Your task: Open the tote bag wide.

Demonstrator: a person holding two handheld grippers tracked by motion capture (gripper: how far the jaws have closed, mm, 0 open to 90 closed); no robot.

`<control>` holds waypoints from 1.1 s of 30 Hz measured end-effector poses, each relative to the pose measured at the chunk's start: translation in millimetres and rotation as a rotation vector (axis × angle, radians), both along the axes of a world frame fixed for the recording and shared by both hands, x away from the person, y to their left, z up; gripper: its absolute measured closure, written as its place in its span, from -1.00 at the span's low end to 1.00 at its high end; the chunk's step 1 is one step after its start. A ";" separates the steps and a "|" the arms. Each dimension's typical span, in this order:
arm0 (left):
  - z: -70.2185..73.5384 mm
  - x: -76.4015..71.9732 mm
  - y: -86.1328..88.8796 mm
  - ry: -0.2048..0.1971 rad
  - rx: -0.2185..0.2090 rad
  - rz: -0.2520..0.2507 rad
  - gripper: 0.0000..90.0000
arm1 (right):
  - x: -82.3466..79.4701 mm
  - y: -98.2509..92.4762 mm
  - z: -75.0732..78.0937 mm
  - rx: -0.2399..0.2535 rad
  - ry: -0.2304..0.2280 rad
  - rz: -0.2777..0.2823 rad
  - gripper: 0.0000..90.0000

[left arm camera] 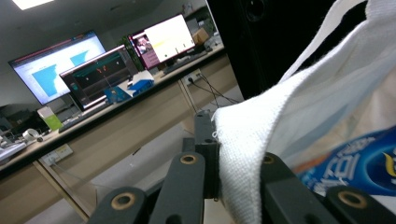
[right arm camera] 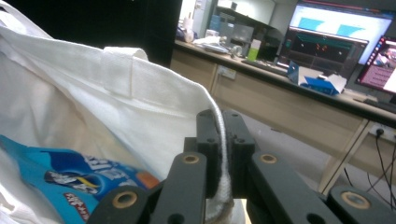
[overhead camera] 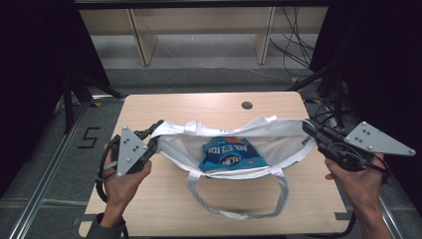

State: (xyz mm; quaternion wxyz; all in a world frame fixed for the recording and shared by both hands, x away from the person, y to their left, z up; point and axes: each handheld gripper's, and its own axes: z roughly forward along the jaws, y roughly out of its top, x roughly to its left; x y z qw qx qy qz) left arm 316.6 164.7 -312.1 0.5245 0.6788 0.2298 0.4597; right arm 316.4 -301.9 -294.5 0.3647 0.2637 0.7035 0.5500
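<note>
High view: both tongs (overhead camera: 155, 133) (overhead camera: 307, 127) pinch white tote bag (overhead camera: 278, 142) holding blue packet (overhead camera: 229, 153).

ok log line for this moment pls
left gripper: shut on white cloth tote bag rim | right gripper: shut on opposite rim | blue snack packet: inside bag | bag mouth: stretched open

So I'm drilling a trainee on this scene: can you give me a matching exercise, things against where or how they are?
Things:
1. left tool
2. right tool
3. blue packet
4. strap

States:
A. inside the bag
B. lying in a loop on the table
C. shut on the bag's left edge
D. shut on the bag's right edge

Pairs: 1-C, 2-D, 3-A, 4-B
</note>
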 end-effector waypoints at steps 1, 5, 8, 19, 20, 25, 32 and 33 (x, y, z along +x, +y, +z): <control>2.9 -1.1 1.0 -0.007 -0.003 0.003 0.93 | -0.6 1.0 4.4 -0.008 -0.011 0.007 0.94; 14.1 -5.5 3.0 -0.030 -0.026 -0.001 0.93 | -3.0 4.1 19.8 -0.018 -0.045 0.022 0.95; 21.5 -7.8 2.8 -0.038 -0.033 -0.016 0.93 | -4.2 5.9 28.6 0.002 -0.040 0.030 0.97; -0.2 28.4 5.2 0.078 -0.109 0.000 0.93 | 24.4 6.2 19.7 -0.009 0.008 0.003 0.98; -4.0 30.0 6.2 0.086 -0.106 0.003 0.93 | 25.7 7.5 16.5 -0.017 0.021 0.003 0.98; -15.7 36.9 11.1 0.128 -0.104 0.011 0.92 | 34.7 12.4 3.9 -0.040 0.020 -0.007 0.97; -31.0 44.5 12.8 0.176 -0.098 0.020 0.92 | 42.8 18.7 -12.5 -0.053 0.055 -0.007 0.97; -33.0 45.7 13.1 0.179 -0.090 0.023 0.91 | 43.4 18.9 -15.6 -0.057 0.053 -0.013 0.97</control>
